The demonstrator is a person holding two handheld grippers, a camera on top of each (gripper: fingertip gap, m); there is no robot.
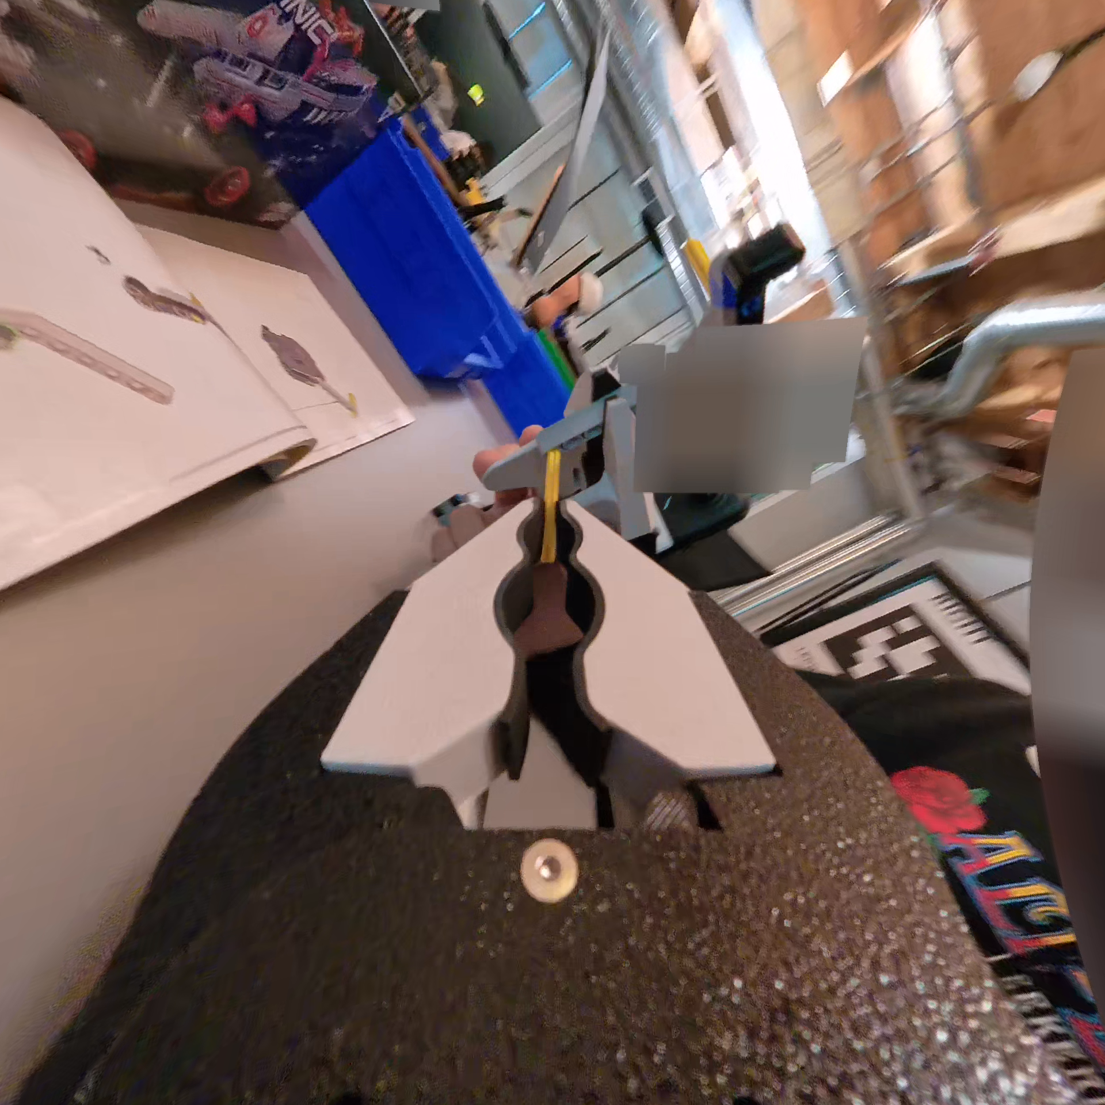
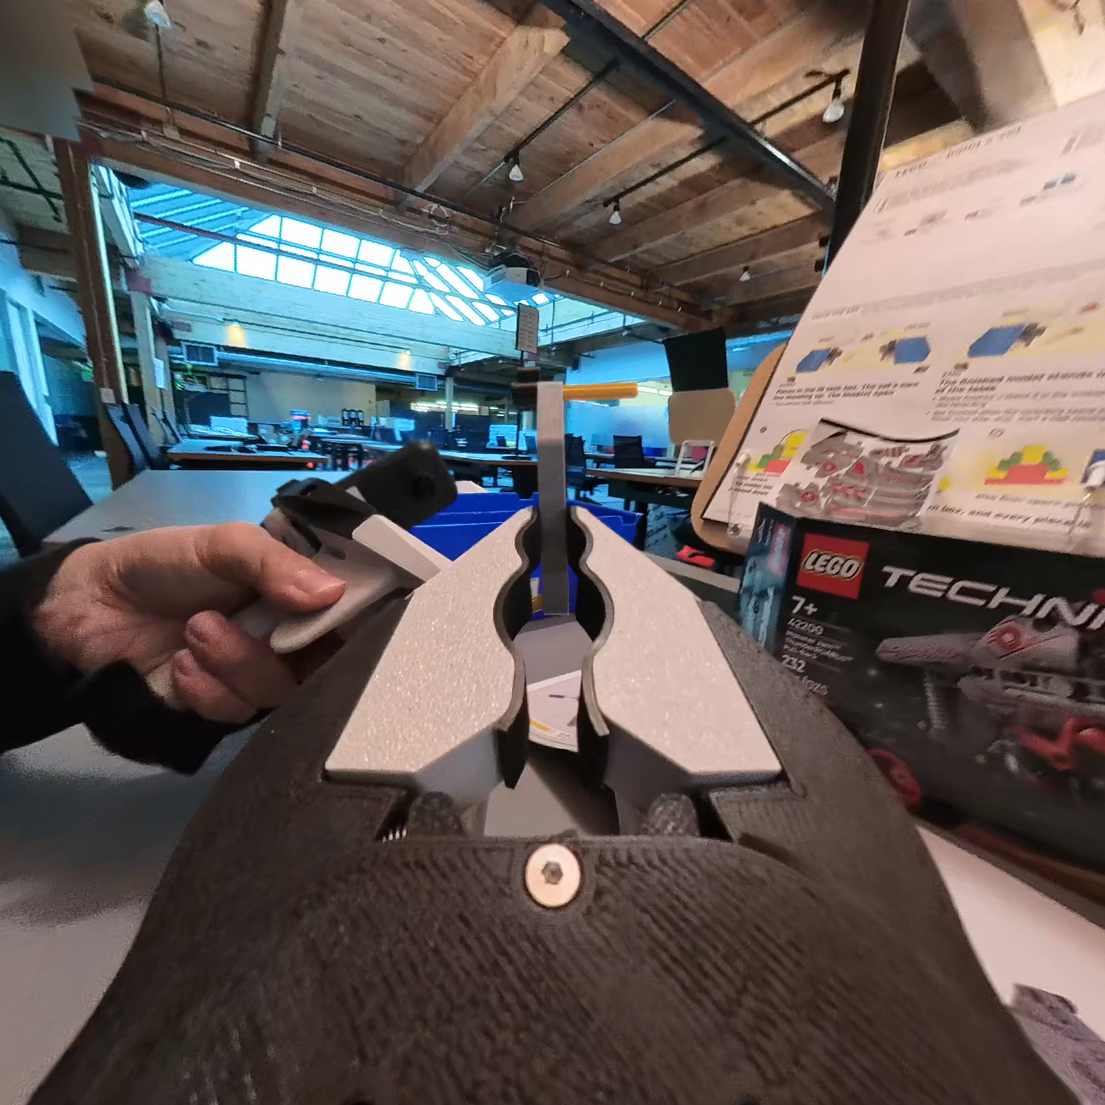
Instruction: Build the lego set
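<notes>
- A grey lego beam (image 2: 551, 496) stood upright, pinched between the tips of the right gripper (image 2: 551, 520), with a yellow axle (image 2: 598, 391) sticking out sideways near its top.
- In the left wrist view the same grey lego beam (image 1: 538, 454) and yellow axle (image 1: 551, 508) showed ahead, the axle caught between the tips of the left gripper (image 1: 549, 526), which was closed on it.
- Both grippers were held up above the grey table (image 1: 209, 598), their tips meeting at the small assembly.
- A hand (image 2: 179, 622) gripped the left gripper's grey handle, seen at the left of the right wrist view.
- An open instruction booklet (image 1: 149, 371) lay flat on the table to the left.
- The lego box (image 2: 933, 658) stood at the right, with a printed sheet (image 2: 968, 335) leaning above it.
- A blue bin (image 1: 406, 263) sat beyond the booklet.
</notes>
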